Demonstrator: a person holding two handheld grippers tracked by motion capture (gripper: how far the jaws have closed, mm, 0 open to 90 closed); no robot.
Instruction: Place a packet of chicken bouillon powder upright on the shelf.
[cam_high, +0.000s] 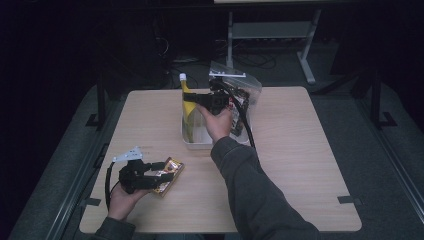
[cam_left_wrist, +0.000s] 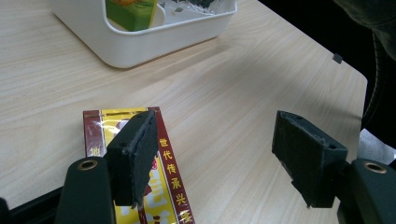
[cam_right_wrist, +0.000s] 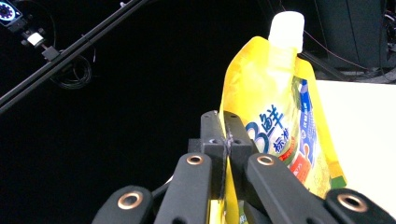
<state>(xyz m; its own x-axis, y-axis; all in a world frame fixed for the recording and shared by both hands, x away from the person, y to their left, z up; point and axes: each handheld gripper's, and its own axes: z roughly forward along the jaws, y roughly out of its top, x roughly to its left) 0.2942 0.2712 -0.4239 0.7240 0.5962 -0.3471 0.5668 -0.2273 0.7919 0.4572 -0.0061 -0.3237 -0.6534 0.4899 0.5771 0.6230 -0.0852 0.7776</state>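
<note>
Right tool (cam_right_wrist: 225, 135) pinches the yellow pouch (cam_right_wrist: 275, 116), base hidden; left tool (cam_left_wrist: 219, 156) released.

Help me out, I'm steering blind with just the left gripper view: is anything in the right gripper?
Observer: Yes, the right gripper is shut on the edge of a yellow pouch with a white cap.
Operator: Where is the pouch?
Observer: Upright over the white bin, at its left end.
Operator: Anything else by the bin?
Observer: A clear bag stands at its far right.
</note>
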